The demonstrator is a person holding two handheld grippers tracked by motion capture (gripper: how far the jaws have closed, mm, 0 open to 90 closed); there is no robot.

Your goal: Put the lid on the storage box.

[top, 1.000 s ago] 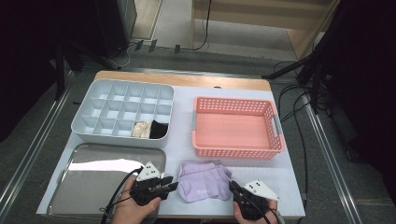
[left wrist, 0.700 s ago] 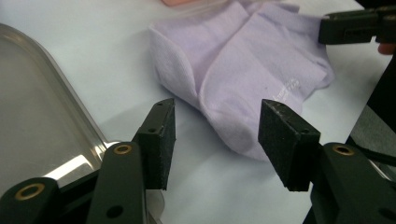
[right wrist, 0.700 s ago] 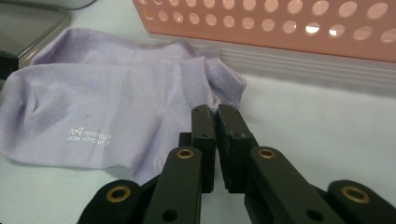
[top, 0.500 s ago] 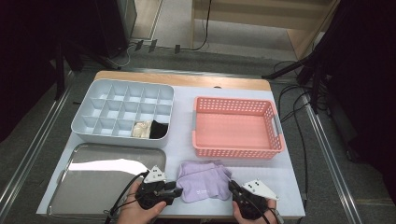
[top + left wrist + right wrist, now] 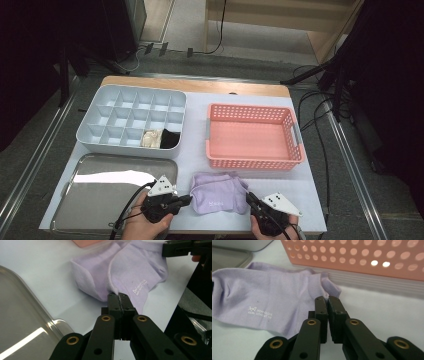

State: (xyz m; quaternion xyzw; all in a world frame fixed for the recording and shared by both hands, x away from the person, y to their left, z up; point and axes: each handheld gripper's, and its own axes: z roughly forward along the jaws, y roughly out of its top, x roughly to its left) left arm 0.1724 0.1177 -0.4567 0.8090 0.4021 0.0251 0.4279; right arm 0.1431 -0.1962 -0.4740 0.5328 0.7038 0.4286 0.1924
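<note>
Lilac sock [image 5: 218, 192] flat, creased, white printed logo; table [image 5: 200, 130].

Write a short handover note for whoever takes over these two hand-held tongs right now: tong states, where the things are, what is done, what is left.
Left tongs: have just been closing, now shut on the near edge of the lilac fabric socks.
Right tongs: shut on the socks' other end.
Socks lie flat on the white table, in front of the empty pink perforated plastic basket.
Done: both ends gripped.
Left: probably lifting or folding the socks; nothing raised yet.
</note>
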